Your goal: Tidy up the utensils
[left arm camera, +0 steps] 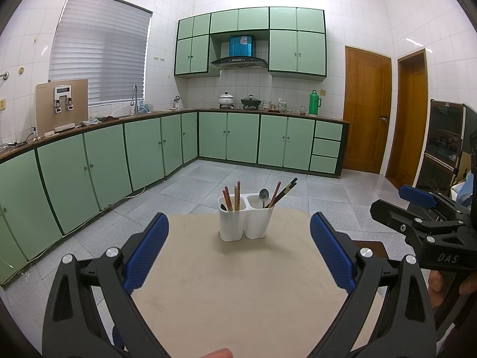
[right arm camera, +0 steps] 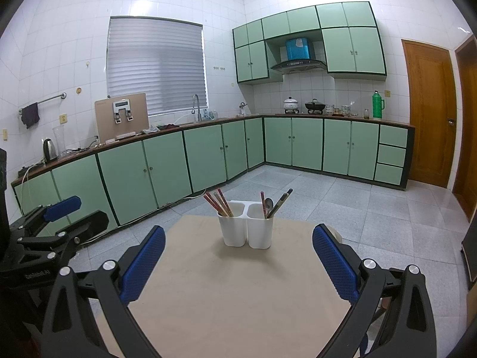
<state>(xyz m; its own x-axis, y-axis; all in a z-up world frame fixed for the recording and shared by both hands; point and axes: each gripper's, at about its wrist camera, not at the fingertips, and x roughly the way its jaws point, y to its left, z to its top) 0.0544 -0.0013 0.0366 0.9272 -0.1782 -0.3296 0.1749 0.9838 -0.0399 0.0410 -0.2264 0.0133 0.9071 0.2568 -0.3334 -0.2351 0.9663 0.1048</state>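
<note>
Both the left tool and the right tool are wide apart and hold nothing, and straight ahead the white holder on the surface already keeps every chopstick and the spoon, so the sorting looks done.

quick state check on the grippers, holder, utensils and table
left gripper: open, empty
right gripper: open, empty
utensil holder: upright on table
chopsticks: standing in left compartment
spoon: right compartment, bowl up
table: holds only the holder
</note>
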